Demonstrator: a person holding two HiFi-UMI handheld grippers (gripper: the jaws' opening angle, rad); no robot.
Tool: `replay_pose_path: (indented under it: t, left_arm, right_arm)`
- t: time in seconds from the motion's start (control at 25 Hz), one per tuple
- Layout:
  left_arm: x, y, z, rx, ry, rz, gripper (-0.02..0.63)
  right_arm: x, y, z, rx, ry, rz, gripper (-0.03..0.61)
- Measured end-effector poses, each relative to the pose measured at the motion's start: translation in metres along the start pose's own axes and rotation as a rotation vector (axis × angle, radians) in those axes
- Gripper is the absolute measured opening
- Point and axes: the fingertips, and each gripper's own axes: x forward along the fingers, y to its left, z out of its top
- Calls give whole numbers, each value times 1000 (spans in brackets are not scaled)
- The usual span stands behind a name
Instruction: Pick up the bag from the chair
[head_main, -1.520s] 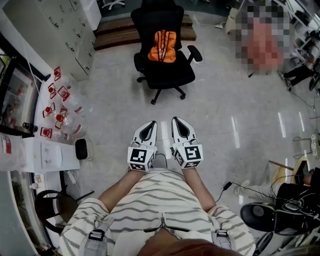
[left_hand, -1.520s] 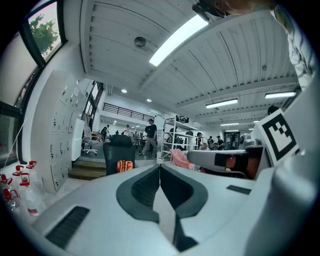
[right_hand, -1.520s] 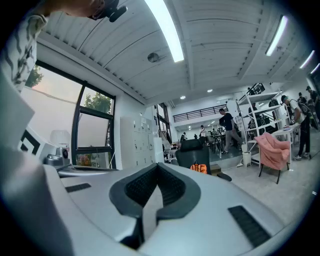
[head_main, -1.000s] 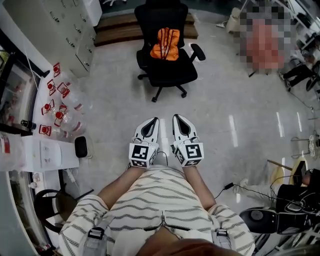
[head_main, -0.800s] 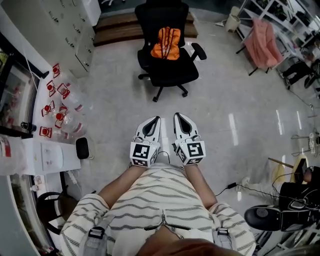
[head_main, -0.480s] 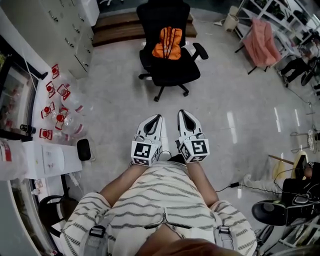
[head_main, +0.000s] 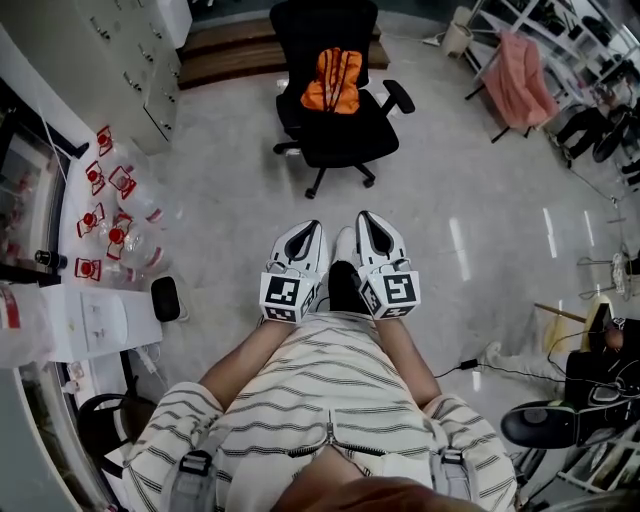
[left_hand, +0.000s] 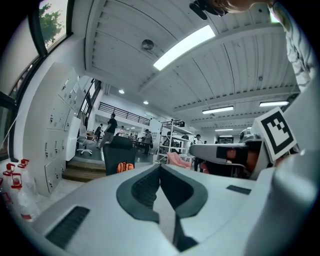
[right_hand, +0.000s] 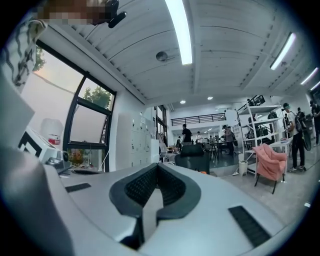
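An orange bag (head_main: 331, 80) with dark straps lies on the seat of a black office chair (head_main: 345, 140), at the top middle of the head view. It shows small and far in the left gripper view as the bag (left_hand: 124, 167) against the chair (left_hand: 119, 156). My left gripper (head_main: 309, 230) and right gripper (head_main: 365, 220) are held side by side close to my body, well short of the chair. Both are shut with nothing between the jaws. The chair (right_hand: 193, 162) appears distant in the right gripper view.
A white counter (head_main: 70, 310) at left carries clear bottles with red caps (head_main: 112, 215). White lockers (head_main: 110, 50) stand at the upper left. A pink cloth hangs on a chair (head_main: 520, 85) at upper right. Cables and a black fan base (head_main: 545, 425) lie at lower right.
I have stepped a little closer to the chair. Both grippers stayed shut, side by side, and shifted slightly up in the view.
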Motion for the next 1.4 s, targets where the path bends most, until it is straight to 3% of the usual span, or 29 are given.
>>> replay_pose_path:
  t: [0.4, 0.72, 1.04, 1.4]
  left_arm:
    - [56, 36, 21, 24, -15, 49, 23]
    - [113, 63, 9, 13, 8, 44, 23]
    - [224, 97, -5, 0, 36, 38, 23]
    - [355, 128, 32, 2, 71, 49, 23]
  right_arm:
    - [65, -28, 7, 20, -52, 21, 18]
    - [115, -65, -14, 42, -25, 11, 18]
    - [200, -139, -29, 56, -14, 13, 18]
    - [303, -230, -7, 99, 27, 21, 18]
